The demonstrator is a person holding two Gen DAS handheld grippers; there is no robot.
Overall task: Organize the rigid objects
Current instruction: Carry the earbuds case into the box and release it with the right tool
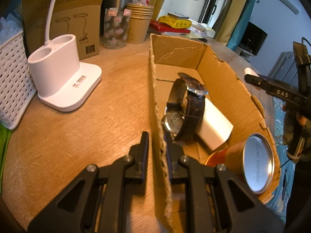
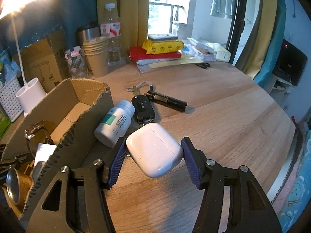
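Note:
My left gripper [image 1: 156, 145] is shut on the near left wall of an open cardboard box [image 1: 219, 77]. Inside the box lie a dark-strapped wristwatch [image 1: 184, 106], a white flat block [image 1: 213, 124] and a tin can [image 1: 256, 163] on its side. My right gripper [image 2: 153, 143] is shut on a white earbuds case [image 2: 154, 149], held just above the wooden table beside the box [image 2: 77, 101]. A white pill bottle [image 2: 114, 124], a black car key [image 2: 142, 108] and a black flashlight [image 2: 167, 101] rest on the table beyond the case.
A white desk lamp base [image 1: 64, 77] and a white lattice basket [image 1: 11, 77] stand left of the box. Paper cups [image 1: 140, 23], a patterned jar [image 1: 115, 31] and bottles line the back. A red book stack [image 2: 155, 54] sits far back. The table edge [image 2: 287, 167] curves at right.

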